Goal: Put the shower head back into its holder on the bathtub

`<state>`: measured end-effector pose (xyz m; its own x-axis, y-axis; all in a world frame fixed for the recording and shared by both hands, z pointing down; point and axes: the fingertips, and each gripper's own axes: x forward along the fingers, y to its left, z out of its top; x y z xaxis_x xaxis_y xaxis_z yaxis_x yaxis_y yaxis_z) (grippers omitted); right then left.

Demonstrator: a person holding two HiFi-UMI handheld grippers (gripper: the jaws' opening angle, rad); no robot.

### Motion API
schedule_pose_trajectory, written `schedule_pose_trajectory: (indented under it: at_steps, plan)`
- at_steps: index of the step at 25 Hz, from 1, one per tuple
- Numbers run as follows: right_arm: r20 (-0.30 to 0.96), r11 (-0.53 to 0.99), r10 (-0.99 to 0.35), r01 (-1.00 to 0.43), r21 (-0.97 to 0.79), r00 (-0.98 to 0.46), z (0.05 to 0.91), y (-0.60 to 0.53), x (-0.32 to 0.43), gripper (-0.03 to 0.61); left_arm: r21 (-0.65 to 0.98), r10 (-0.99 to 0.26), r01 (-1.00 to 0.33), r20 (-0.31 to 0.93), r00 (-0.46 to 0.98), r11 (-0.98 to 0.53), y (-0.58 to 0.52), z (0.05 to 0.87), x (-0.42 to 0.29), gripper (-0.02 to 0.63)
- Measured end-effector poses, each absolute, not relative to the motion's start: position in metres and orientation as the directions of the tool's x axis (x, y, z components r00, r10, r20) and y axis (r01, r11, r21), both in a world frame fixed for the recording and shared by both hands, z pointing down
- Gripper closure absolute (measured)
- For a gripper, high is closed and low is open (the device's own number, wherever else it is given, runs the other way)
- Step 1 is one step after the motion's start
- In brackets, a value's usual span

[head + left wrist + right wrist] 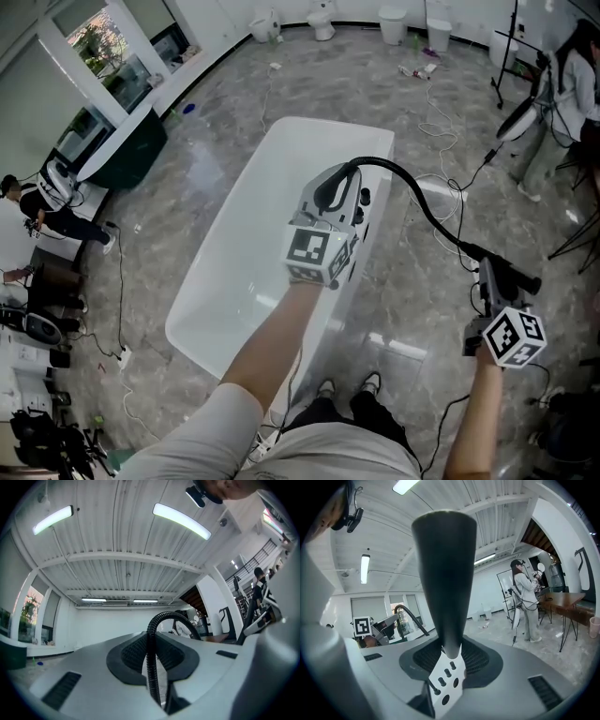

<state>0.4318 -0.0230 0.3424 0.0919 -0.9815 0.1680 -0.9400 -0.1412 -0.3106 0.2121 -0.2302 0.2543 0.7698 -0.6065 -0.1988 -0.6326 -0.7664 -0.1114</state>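
Right gripper point(449, 662) is clamped on the black shower head point(444, 573), whose handle rises straight out of its jaws. It sits low at my right side, well apart from the tub. Left gripper point(330, 195) is closed on the black ribbed hose point(151, 667), which passes between its pads and arcs across to the shower head. This gripper hangs over the rim of the white bathtub point(225, 225) on my side, just beside some dark fittings point(364, 198). I take the holder to be among them but cannot make it out.

I judge this to be the carry: the head is gripped but not yet at the holder. Next I need to swing the right gripper in toward the rim, give slack with the left so the hose does not tug, and line the handle up over the socket.

My feet point(370, 382) stand close to the tub edge. Beyond, loose cables point(441, 122) lie on the floor, and a person point(553, 122) stands far right, clear of the path.
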Motion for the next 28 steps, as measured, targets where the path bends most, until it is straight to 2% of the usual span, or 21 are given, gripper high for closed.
schedule_pose_trajectory:
  at_steps: [3, 9, 15, 21, 24, 28]
  plan:
    - [0.16, -0.127, -0.984, -0.939, -0.319, 0.079, 0.339, -0.025, 0.434, 0.437, -0.185, -0.636, -0.659, -0.171, 0.752, -0.729, -0.238, 0.256, 0.203, 0.565]
    - [0.181, -0.107, -0.982, -0.947, -0.302, 0.053, 0.347, -0.033, 0.426, 0.437, -0.108, -0.665, -0.67, -0.083, 0.742, -0.734, -0.24, 0.302, 0.192, 0.565]
    - [0.178, -0.157, -0.978, -0.952, -0.264, 0.111, 0.351, -0.034, 0.428, 0.437, -0.139, -0.612, -0.625, -0.123, 0.781, -0.768, -0.252, 0.307, 0.217, 0.565]
    - [0.144, -0.183, -0.978, -0.953, -0.24, 0.151, 0.327, -0.046, 0.421, 0.437, -0.24, -0.591, -0.619, -0.183, 0.786, -0.748, -0.276, 0.275, 0.201, 0.565]
    - [0.144, -0.185, -0.978, -0.954, -0.237, 0.154, 0.326, -0.055, 0.414, 0.437, -0.249, -0.605, -0.623, -0.153, 0.782, -0.742, -0.283, 0.286, 0.188, 0.565]
    - [0.163, -0.186, -0.975, -0.957, -0.222, 0.151, 0.33, -0.06, 0.402, 0.437, -0.156, -0.617, -0.624, -0.097, 0.781, -0.766, -0.277, 0.321, 0.174, 0.565]
